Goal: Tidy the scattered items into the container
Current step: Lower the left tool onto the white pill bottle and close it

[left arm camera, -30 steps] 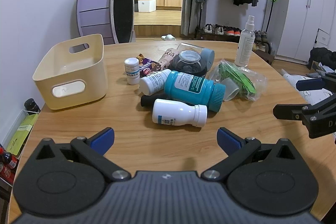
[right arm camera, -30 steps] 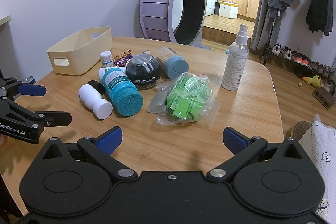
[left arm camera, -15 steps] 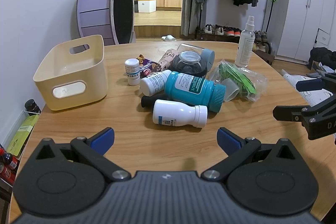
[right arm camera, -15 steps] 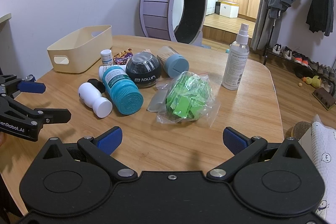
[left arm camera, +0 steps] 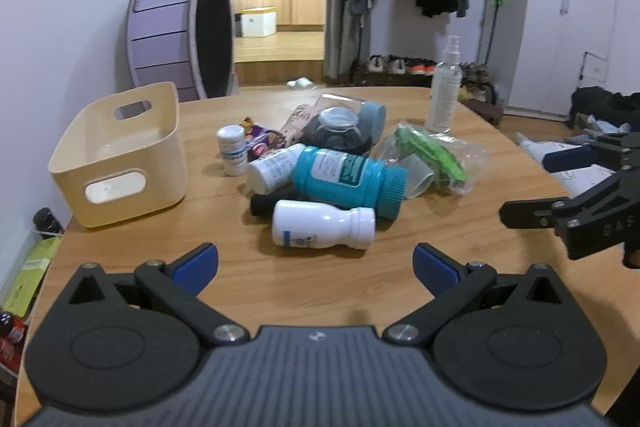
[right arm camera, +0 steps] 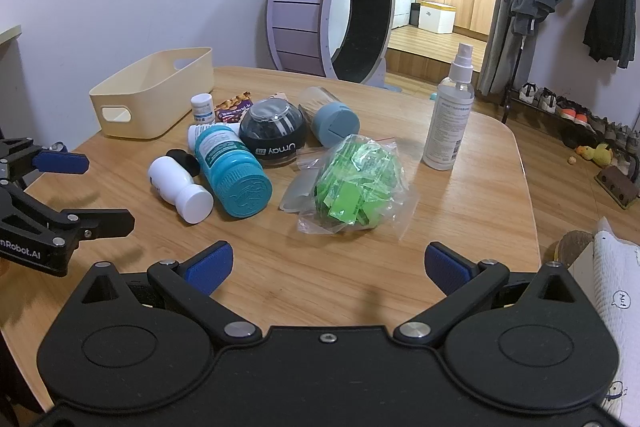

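A cream bin (left arm camera: pixel 120 159) (right arm camera: pixel 154 95) stands empty at the table's left. A pile lies mid-table: a white bottle (left arm camera: pixel 322 224) (right arm camera: pixel 180 187) on its side nearest me, a teal bottle (left arm camera: pixel 348 181) (right arm camera: pixel 232 171), a dark round jar (right arm camera: pixel 274 137), a small white bottle (left arm camera: pixel 231 149), a snack pack (right arm camera: pixel 234 105), a blue-capped tube (right arm camera: pixel 332 119) and a bag of green pieces (right arm camera: pixel 354 187). My left gripper (left arm camera: pixel 316 265) is open, just short of the white bottle. My right gripper (right arm camera: pixel 328 263) is open, short of the green bag.
A clear spray bottle (right arm camera: pixel 450 115) stands upright right of the pile. A purple wheel (right arm camera: pixel 332 15) stands behind the table. The right table edge (right arm camera: pixel 528 187) drops to the floor. A rack of clothes hangs at the back.
The left gripper has moved a little forward toward the white bottle. The right gripper has barely moved. Both stay open.
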Available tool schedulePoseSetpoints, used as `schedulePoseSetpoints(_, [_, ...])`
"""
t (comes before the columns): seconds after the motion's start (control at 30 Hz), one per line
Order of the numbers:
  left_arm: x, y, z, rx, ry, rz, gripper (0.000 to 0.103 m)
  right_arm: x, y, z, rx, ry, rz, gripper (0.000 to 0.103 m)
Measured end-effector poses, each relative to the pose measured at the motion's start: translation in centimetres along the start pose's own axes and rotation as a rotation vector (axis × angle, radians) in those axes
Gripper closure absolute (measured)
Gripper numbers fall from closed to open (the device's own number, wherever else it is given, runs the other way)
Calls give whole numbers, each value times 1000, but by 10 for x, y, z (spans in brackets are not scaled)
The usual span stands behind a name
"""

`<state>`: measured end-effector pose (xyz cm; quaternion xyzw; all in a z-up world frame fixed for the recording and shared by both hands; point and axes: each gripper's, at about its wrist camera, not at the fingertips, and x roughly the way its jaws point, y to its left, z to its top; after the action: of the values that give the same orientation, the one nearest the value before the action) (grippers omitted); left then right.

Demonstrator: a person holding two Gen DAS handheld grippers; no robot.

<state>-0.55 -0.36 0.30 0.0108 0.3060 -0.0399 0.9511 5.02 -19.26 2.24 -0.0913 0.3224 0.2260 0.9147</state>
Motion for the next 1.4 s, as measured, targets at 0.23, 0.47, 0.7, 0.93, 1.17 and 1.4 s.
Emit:
schedulePoseSetpoints(0.23, [-2, -4, -1, 66, -42, -42, 7, -1, -2, -1, 2, 0, 2, 0])
schedulePoseSetpoints(0.47, [-2, -9, 3, 259, -51, -75, 48, -2, -4, -1, 5, -2, 10, 0])
schedulePoseSetpoints(0.7, [3, -24, 6, 540, -117, -73, 48, -3, -7, -1, 15, -4, 29, 0])
schedulePoseSetpoints(0.93, [24, -28, 3, 824, -56, -121, 59, -1, -12, -5, 27, 4, 41, 0])
schedulePoseSetpoints(1.17, [40, -34, 12, 1029, 25, -226, 65, 0, -14, -4, 39, 1, 67, 0])
schedulePoseSetpoints(1.4, [59, -43, 13, 1168, 102, -281, 65, 1, -14, -5, 37, 0, 101, 0])
